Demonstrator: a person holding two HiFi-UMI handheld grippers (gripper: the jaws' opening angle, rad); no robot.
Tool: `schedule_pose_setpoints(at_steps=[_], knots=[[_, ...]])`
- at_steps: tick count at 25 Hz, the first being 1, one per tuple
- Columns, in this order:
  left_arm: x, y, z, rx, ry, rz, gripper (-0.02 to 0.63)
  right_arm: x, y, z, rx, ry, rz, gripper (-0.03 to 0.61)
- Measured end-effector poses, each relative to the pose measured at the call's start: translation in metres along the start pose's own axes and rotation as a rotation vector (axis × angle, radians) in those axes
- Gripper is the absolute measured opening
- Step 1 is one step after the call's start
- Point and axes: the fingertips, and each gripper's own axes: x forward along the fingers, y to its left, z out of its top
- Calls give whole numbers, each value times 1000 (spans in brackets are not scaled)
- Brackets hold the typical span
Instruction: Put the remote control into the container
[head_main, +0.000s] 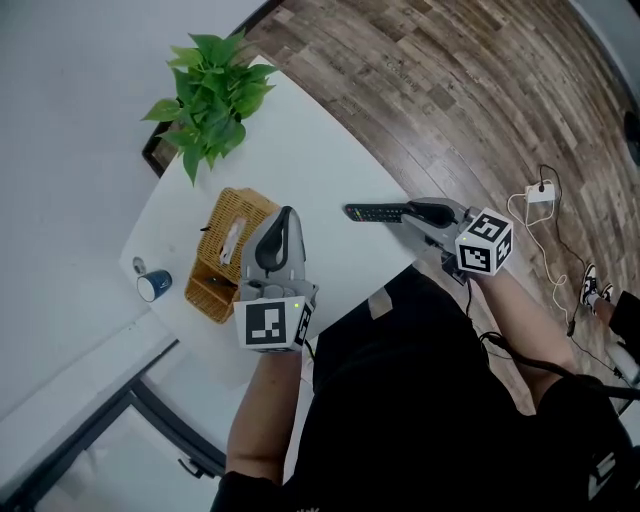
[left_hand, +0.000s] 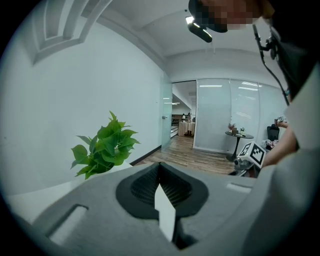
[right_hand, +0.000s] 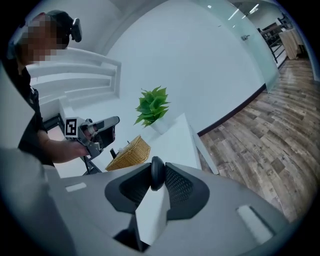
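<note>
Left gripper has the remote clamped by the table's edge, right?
No. The right gripper has the remote clamped, not the left gripper, whose jaws are shut on nothing. The head view shows it. It is by the table's edge, as you said.

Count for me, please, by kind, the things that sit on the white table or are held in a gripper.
Potted plant: 1
Wicker basket: 1
White item in the basket, kind unclear: 1
Blue cup: 1
Remote control: 1
Total: 5
</note>
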Motion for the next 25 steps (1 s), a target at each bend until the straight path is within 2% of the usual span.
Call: schedule_pose_setpoints(at_steps=[10,25], knots=[[-53,23,32,24,-71,51,2,5,55,37,-87,-21,42,87],[-175,106,55,15,-178,257,2,48,159,86,-233,-44,152,87]])
